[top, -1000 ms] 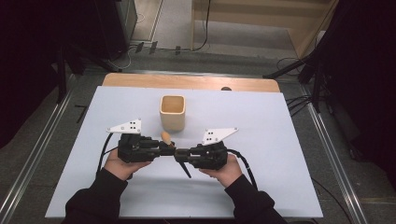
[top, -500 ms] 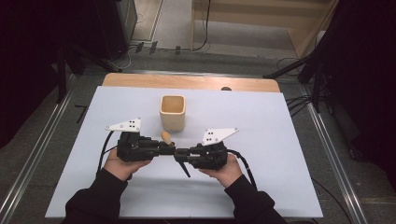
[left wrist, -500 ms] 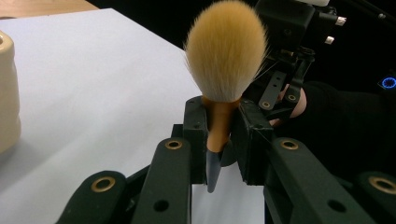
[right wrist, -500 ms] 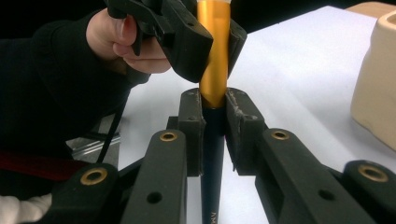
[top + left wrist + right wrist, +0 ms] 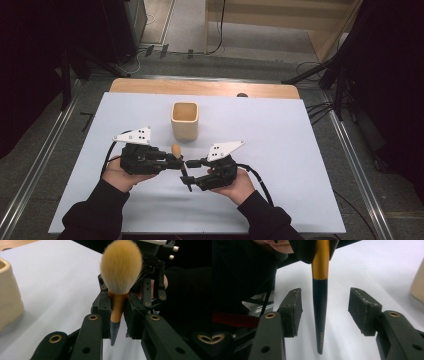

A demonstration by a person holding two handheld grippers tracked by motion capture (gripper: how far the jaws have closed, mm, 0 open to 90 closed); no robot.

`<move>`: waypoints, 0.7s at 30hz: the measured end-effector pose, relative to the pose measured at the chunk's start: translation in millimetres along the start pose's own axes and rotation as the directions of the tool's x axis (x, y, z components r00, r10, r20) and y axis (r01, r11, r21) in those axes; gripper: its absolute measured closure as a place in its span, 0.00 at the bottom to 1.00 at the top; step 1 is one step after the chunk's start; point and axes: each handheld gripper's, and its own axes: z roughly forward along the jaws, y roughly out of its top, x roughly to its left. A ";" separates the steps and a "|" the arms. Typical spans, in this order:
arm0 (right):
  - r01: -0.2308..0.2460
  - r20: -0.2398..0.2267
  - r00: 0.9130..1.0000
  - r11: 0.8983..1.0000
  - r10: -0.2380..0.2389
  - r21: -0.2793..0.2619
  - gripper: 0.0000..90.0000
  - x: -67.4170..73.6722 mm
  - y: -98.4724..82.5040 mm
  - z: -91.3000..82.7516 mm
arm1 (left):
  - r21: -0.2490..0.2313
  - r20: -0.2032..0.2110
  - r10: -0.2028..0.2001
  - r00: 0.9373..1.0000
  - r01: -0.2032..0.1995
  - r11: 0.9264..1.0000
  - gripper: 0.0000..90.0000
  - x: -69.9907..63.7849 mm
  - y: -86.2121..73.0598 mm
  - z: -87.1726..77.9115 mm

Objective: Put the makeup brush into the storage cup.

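My left claw [image 5: 117, 327] is squeezed tight on the orange part of the long makeup brush with a fluffy tan head and a black pointed tail [image 5: 116, 305]. The brush stands almost straight up above the worktop [image 5: 280, 150], fluffy end on top, black tip down. My right claw [image 5: 324, 312] has just been opening; its pads sit apart on both sides of the tail, not touching. The cream square cup [image 5: 185, 120] stands just behind.

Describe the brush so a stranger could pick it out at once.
On the white table, just in front of the cream cup, the left gripper clamps a makeup brush. It has a fluffy tan head, an orange ferrule and a tapering black handle.
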 end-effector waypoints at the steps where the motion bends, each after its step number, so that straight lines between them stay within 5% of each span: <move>1: -0.005 -0.005 1.000 1.000 0.005 -0.011 0.56 0.1 -1.5 1.2 | 0.000 0.000 0.000 1.000 0.000 1.000 0.85 0.0 0.0 0.0; 7: -0.017 -0.020 1.000 1.000 0.016 -0.021 0.64 -1.4 -6.9 9.3 | 0.037 -0.024 0.031 0.999 -0.030 0.999 0.85 -1.8 6.3 -3.0; 21: -0.046 -0.035 0.998 0.998 0.045 -0.040 0.80 -3.3 -10.2 18.1 | 0.056 -0.019 0.023 1.000 -0.022 0.998 0.85 0.4 5.1 1.1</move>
